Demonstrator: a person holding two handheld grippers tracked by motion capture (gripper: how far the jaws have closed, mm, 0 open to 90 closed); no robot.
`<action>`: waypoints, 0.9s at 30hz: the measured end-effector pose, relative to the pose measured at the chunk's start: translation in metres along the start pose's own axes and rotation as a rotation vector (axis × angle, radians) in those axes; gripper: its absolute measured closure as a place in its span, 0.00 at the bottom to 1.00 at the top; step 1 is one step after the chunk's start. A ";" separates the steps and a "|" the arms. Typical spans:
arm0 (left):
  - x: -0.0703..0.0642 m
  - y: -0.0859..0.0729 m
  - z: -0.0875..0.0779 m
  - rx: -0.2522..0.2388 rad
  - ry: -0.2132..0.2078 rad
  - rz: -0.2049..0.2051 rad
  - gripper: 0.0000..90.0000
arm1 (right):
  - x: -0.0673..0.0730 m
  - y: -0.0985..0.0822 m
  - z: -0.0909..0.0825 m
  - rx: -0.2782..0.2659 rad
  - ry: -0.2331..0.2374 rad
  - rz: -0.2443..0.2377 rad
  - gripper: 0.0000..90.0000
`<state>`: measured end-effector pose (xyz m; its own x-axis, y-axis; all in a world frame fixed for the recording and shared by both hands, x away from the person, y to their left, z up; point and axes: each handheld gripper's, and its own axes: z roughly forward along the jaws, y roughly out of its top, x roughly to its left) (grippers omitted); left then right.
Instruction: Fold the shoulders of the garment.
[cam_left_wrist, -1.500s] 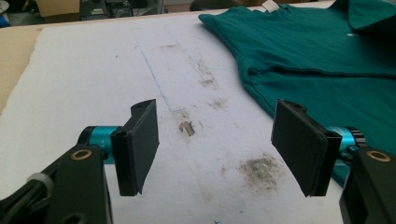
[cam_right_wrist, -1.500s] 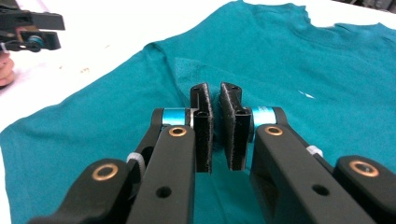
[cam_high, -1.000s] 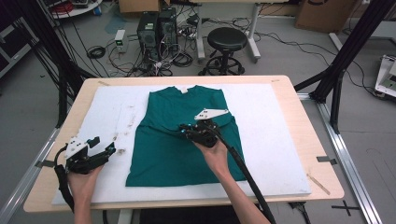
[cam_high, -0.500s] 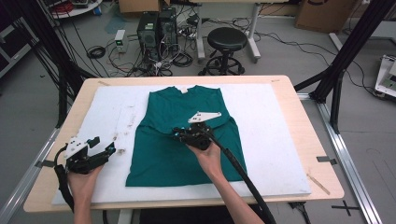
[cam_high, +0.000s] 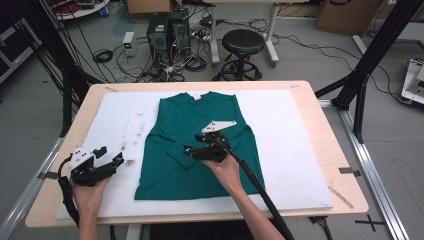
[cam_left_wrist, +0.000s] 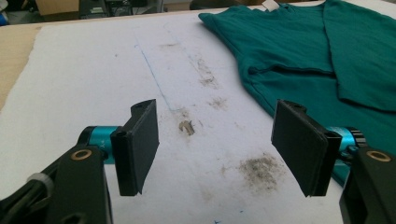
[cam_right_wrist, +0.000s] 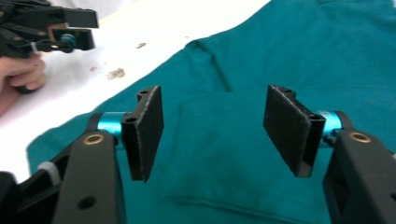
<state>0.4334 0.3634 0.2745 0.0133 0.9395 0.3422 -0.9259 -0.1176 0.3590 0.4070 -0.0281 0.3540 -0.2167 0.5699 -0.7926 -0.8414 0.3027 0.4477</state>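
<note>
A black round stool (cam_high: 243, 41) stands on the floor behind the wooden table (cam_high: 330, 145). Beside it sit dark computer boxes (cam_high: 167, 28) and tangled cables (cam_high: 107, 55), maybe plugged in.

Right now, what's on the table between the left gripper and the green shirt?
Just bare white mat with dark smudges and a thin blue line. The left gripper view shows it between the left gripper, whose jaws stand open, and the green shirt.

Right gripper (cam_high: 192, 150) jaws just opened wide; left gripper (cam_high: 111, 156) open, low.
</note>
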 end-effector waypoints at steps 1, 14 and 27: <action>0.000 0.000 0.000 0.000 0.000 0.000 0.36 | -0.001 0.000 -0.003 0.000 -0.012 0.000 0.38; 0.000 0.000 0.000 0.002 -0.001 0.005 0.36 | -0.016 -0.014 -0.045 -0.004 -0.133 -0.047 0.25; -0.001 0.000 0.000 -0.005 0.003 0.011 0.36 | -0.043 -0.049 -0.097 -0.044 -0.254 -0.031 0.25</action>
<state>0.4334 0.3624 0.2736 0.0019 0.9390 0.3438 -0.9277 -0.1267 0.3511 0.4097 -0.1421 0.3257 -0.0641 0.7362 -0.6737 -0.8677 0.2923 0.4021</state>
